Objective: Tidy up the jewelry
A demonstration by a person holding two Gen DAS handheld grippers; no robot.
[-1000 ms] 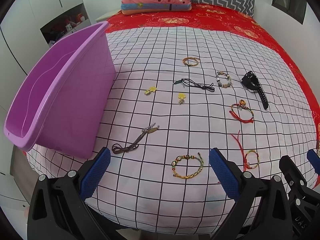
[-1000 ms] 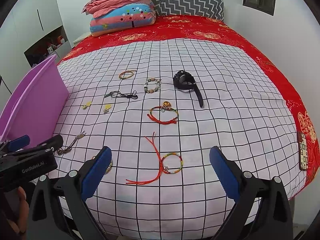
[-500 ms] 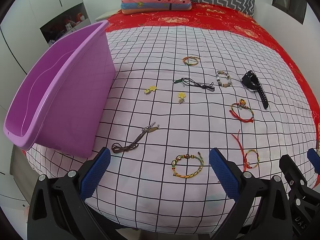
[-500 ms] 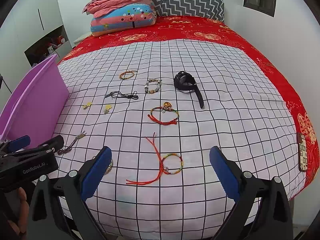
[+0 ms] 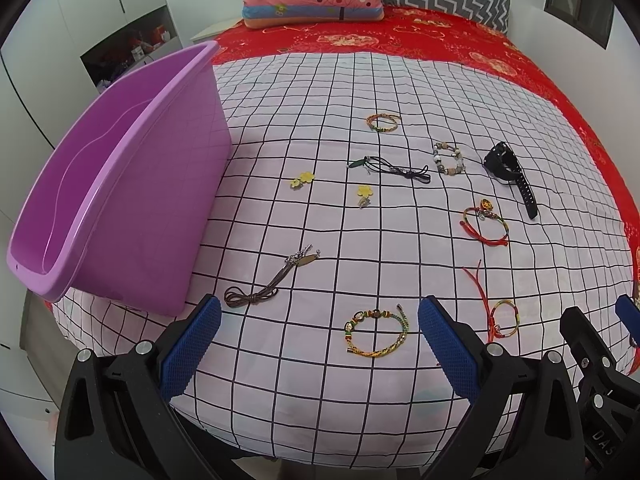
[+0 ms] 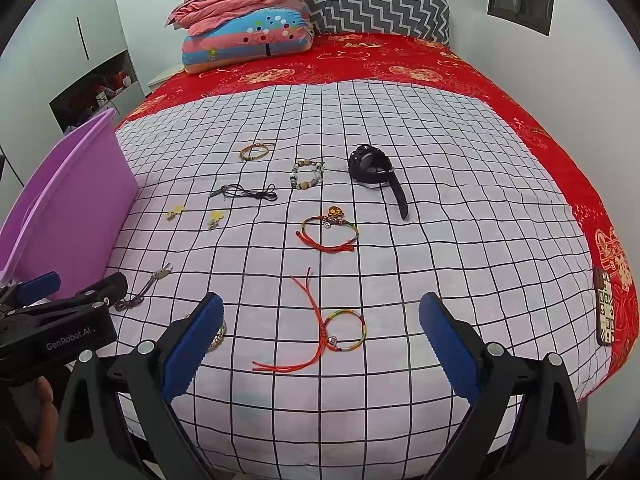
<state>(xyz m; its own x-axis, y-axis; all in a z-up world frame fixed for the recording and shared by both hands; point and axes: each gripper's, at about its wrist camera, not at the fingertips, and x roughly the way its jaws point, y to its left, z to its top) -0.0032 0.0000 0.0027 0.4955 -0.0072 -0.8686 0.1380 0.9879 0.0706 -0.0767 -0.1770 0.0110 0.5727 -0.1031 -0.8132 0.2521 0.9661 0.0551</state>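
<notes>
Both grippers hang at the foot of the bed, spread wide and holding nothing, so no piece appears to have been picked up yet. The left gripper (image 5: 319, 350) frames the green and yellow braided bracelet (image 5: 376, 332), which lies on the checked sheet (image 5: 360, 400) just ahead of its tips, probably its first pick. The right gripper (image 6: 320, 344) lines up the same way on the small rainbow bracelet with long orange cords (image 6: 340, 330).

The purple tub (image 5: 132, 184) sits on the left edge of the bed, its open top tilted away from the jewelry; it looks empty, though part of its floor is hidden. It is likely where everything goes.

Farther up lie a brown cord necklace (image 5: 272, 280), two yellow flower earrings (image 5: 303, 179), a black cord necklace (image 5: 390, 168), a bead bracelet (image 5: 450, 158), a black watch (image 5: 510, 172), a red charm bracelet (image 5: 486, 226) and a thin woven bracelet (image 5: 383, 122), all well apart. Nothing blocks either reach. A phone (image 6: 606, 308) rests at the right edge.
</notes>
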